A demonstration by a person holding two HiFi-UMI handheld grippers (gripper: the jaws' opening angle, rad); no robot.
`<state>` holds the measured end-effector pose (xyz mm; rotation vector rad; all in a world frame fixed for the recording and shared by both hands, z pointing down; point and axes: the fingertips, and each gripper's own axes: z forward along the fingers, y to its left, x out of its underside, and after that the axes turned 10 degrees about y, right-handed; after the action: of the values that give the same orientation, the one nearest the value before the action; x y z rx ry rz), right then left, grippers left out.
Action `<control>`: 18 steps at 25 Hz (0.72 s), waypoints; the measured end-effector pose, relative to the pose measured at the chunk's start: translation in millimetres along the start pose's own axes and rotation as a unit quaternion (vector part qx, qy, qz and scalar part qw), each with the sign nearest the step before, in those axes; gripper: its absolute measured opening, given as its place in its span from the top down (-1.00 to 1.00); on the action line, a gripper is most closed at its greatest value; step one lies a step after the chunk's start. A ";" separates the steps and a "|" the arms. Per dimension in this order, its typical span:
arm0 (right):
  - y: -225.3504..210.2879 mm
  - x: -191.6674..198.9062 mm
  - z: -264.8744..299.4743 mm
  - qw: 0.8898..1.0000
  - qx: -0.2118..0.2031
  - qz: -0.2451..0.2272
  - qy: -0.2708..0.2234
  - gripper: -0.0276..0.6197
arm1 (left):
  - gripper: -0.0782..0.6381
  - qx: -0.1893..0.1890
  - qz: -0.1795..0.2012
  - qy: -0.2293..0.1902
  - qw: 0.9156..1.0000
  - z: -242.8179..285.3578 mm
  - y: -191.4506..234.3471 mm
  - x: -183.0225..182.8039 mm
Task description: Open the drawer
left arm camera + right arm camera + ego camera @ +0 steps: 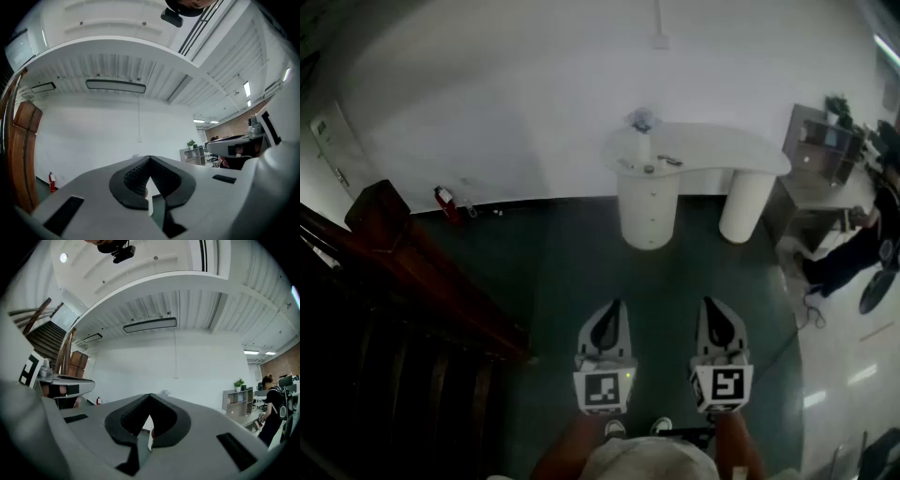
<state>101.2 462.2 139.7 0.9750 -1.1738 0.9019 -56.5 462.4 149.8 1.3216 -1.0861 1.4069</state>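
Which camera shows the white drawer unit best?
The head view: the drawer unit stands whole under the white desk. In both gripper views the closed jaws cover nearly all of it.

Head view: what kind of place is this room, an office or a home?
Most likely an office lobby: a white curved desk with drawers, a wooden staircase at left, open shelves at right.

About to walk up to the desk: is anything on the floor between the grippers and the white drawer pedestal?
Nothing visible. Bare dark floor runs from the left gripper and right gripper, both shut and empty, to the drawer pedestal. The wooden stair rail is off to the left, a person to the right.
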 end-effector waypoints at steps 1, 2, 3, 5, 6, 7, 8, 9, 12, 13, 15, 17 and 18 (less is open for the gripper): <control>-0.7 0.3 0.3 1.000 0.000 -0.001 0.001 0.91 | 0.77 0.001 0.001 -0.001 1.000 0.5 -1.2 -0.3; -1.3 0.4 0.6 1.000 0.001 -0.001 0.001 0.91 | 0.77 0.003 0.001 -0.002 1.000 1.0 -2.3 -0.6; -1.8 0.3 1.0 1.000 0.001 -0.002 0.000 0.91 | 0.77 0.004 0.002 -0.003 1.000 1.5 -3.5 -0.9; -3.4 -0.2 1.7 1.000 0.000 -0.004 -0.003 0.91 | 0.77 0.005 0.005 -0.001 1.000 2.3 -6.6 -0.7; -4.8 -0.3 1.8 1.000 0.000 -0.005 -0.004 0.91 | 0.77 0.006 0.006 0.000 1.000 2.9 -9.0 -0.4; -6.6 -0.3 1.7 1.000 -0.001 -0.004 -0.004 0.91 | 0.77 0.006 0.006 0.001 1.000 3.7 -12.1 -0.1; -8.7 0.2 1.4 1.000 -0.002 -0.004 -0.004 0.91 | 0.77 0.007 0.003 0.004 1.000 4.4 -15.5 0.7; -10.7 1.2 1.1 1.000 -0.003 -0.005 -0.003 0.91 | 0.77 0.008 0.001 0.007 1.000 5.4 -18.8 1.6; -16.5 4.4 0.8 1.000 -0.003 -0.004 -0.001 0.91 | 0.77 0.011 0.000 0.008 1.000 8.9 -27.7 2.4; -19.0 5.2 0.6 1.000 -0.003 -0.003 -0.002 0.91 | 0.77 0.010 -0.002 0.008 1.000 10.4 -30.6 2.4; -25.4 5.9 0.3 1.000 -0.005 0.003 -0.006 0.91 | 0.77 0.007 -0.005 0.009 1.000 13.8 -36.6 2.8; -32.1 6.4 0.4 1.000 -0.009 0.011 -0.009 0.91 | 0.77 0.003 -0.005 0.007 1.000 17.4 -43.4 2.2; -35.5 7.0 0.6 1.000 -0.012 0.011 -0.011 0.91 | 0.77 0.000 -0.005 0.005 1.000 19.1 -47.1 2.1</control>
<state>135.3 450.5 141.9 0.9569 -1.2141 0.8947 -6.4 453.9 153.8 1.3169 -1.0722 1.4054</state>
